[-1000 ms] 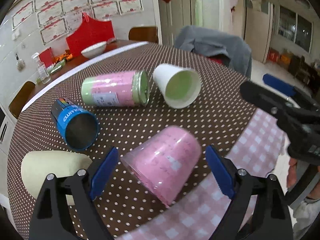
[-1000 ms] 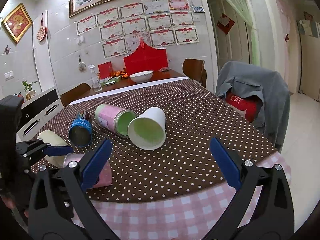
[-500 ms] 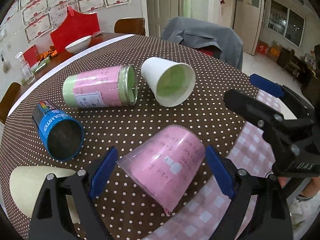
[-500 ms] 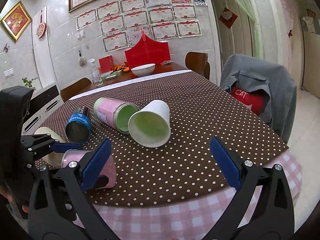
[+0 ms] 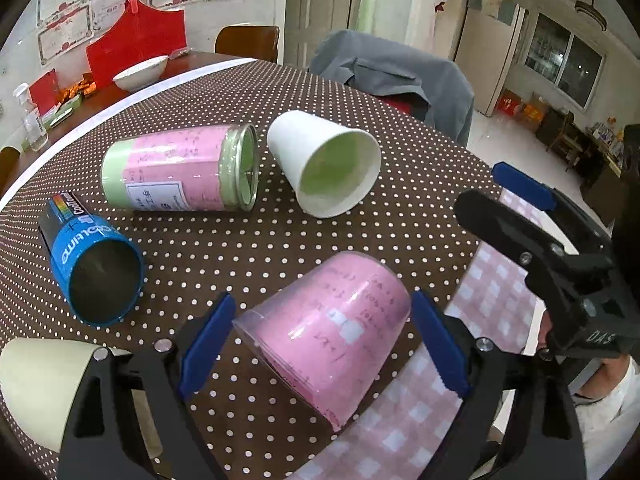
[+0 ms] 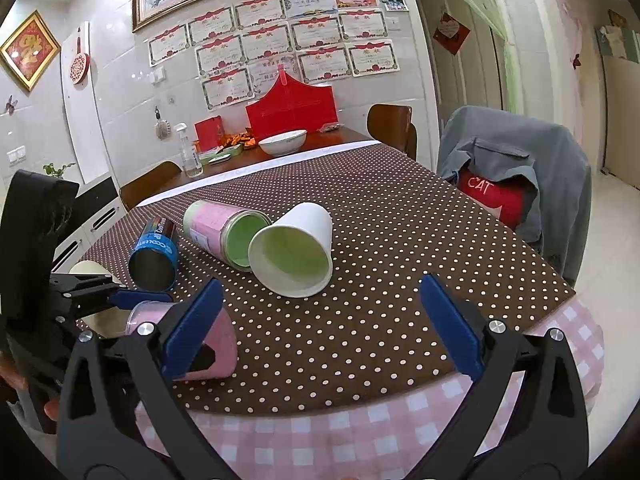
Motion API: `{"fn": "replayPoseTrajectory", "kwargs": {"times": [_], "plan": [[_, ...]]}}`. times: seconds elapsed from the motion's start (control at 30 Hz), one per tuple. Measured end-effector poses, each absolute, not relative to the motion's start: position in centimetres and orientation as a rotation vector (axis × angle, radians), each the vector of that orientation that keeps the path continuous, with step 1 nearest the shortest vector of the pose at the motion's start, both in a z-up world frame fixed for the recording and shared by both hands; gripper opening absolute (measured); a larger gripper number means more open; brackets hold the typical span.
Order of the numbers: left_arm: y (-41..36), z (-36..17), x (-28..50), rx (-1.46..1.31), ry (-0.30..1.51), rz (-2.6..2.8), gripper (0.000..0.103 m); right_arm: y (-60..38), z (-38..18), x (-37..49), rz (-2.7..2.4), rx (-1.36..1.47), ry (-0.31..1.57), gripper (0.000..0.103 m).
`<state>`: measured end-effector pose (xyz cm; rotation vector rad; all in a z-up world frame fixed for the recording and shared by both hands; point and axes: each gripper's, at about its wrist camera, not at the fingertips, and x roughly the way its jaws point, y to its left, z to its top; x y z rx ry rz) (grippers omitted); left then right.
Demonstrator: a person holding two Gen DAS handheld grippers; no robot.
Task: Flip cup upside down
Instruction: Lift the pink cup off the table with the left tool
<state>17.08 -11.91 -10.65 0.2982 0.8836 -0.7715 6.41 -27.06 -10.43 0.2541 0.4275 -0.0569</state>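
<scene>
A pink cup lies on its side on the dotted brown tablecloth, near the table's front edge. My left gripper is open, its blue fingers on either side of the cup with small gaps. The cup also shows in the right wrist view, partly hidden behind a finger. A white cup with a green inside lies on its side further back, also in the right wrist view. My right gripper is open and empty, in front of the white cup.
A pink and green jar, a blue can and a cream cup lie on their sides to the left. A chair with a grey jacket stands at the right. A bowl sits on the far table.
My left gripper has crept closer around the pink cup. My right gripper has moved a little forward toward the white cup. No object has moved.
</scene>
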Motion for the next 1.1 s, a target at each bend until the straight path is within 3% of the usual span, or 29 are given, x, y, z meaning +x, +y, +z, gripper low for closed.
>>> {"fn": "replayPoseTrajectory", "kwargs": {"times": [0.53,1.1], "plan": [[-12.0,-10.7,15.4,0.241,0.829,-0.381,0.088,-27.6,-10.6,6.4,-0.055,0.268,0.424,0.097],[-9.9,-10.6,15.8,0.090,0.866,-0.553,0.088,-27.0,-9.7,6.3,-0.059,0.252,0.409,0.097]]}}
